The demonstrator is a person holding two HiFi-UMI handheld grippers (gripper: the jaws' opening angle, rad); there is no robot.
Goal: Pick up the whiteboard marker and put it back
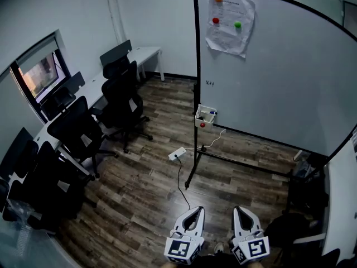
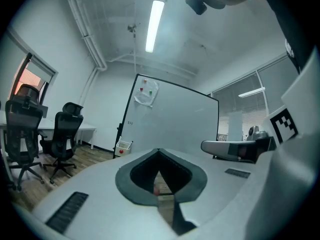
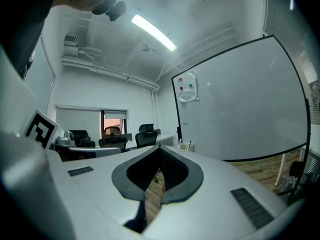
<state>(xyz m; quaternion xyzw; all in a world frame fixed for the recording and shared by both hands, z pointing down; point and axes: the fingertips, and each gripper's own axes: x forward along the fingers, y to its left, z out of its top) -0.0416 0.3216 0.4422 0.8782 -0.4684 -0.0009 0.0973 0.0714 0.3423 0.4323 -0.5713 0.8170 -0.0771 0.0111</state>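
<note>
The whiteboard marker (image 1: 210,113) lies in a small white holder (image 1: 205,116) fixed to the left edge of the whiteboard (image 1: 279,77), close to its lower left corner. It is too small to make out more than a dark bluish streak across the top of the holder, and a red round spot shows on the holder's lower front. Both tools sit at the bottom of the head view, well apart from the holder, side by side and pointing towards the board.

The left tool (image 1: 198,210) is clenched. In the left gripper view its two jaw tips meet at a point (image 2: 159,151) with nothing caught between them, only floor showing through the gap behind. The right tool (image 1: 238,209) is clenched too. Its jaws close to a peak (image 3: 160,148) in the right gripper view, and they are empty.

The whiteboard stands on a black frame on the wooden floor (image 1: 150,194). A sheet of paper (image 1: 230,24) is pinned near the board's upper left corner by three magnets (image 1: 216,20), orange, red and green. A white power strip (image 1: 177,153) lies on the floor near the left foot of the frame, with a dark cable (image 1: 179,177) running from it towards the tools. Black office chairs (image 1: 122,102) stand along a white bench (image 1: 146,53) by the left wall, under a window (image 1: 39,74)
</note>
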